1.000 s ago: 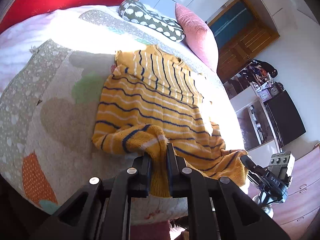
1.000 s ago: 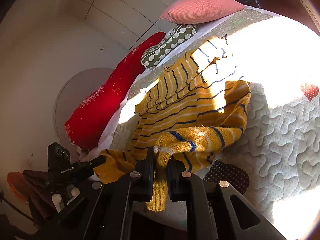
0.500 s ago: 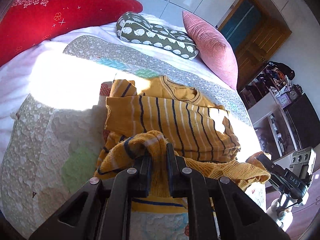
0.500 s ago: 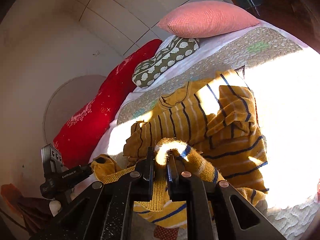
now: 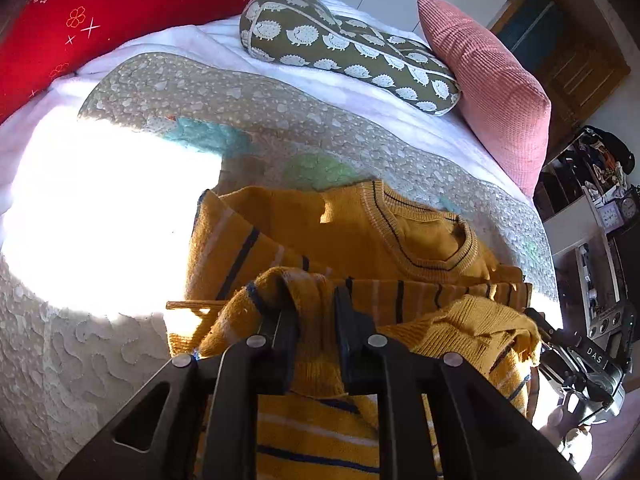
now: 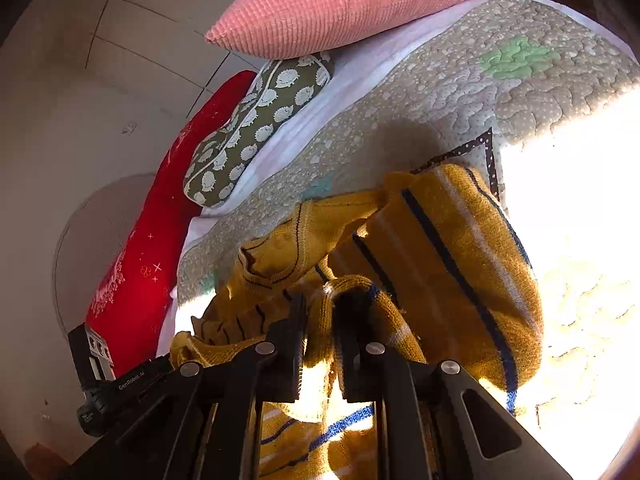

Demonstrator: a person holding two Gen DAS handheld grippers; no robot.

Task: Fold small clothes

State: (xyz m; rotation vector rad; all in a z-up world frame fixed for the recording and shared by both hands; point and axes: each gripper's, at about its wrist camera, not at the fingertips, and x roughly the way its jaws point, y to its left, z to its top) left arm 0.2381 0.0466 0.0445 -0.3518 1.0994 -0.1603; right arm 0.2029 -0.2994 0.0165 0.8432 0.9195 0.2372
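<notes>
My left gripper [image 5: 315, 300] is pinched nearly closed on a bunched fold of the yellow striped sweater [image 5: 360, 236]; the knit fills the narrow gap between the two black fingers [image 5: 282, 332] and drapes down behind them. My right gripper [image 6: 320, 312] is in the same narrow pinch, a rib of the sweater [image 6: 452, 264] wedged between its fingers [image 6: 288, 336] with sunlit fabric hanging below.

From the left gripper, the sweater's collar sits just ahead and slightly right, lying on the quilt [image 5: 248, 100]. The hem I hold is lifted above the body of the garment, which spreads out directly ahead of and beneath the fingers. Off to my right in the left wrist view I see the other gripper's tip touching the same sweater at its far edge; in the right wrist view the left gripper [image 6: 120, 384] appears low on the left, also at the fabric.

Well beyond both claws, at the head of the bed: a red pillow [image 5: 120, 16] far left, a hedgehog-print bolster [image 5: 344, 48] ahead, and a pink cushion [image 5: 488, 88] to the right. A strong sun patch washes out the quilt to the left of my left claw and to the right of my right claw.
</notes>
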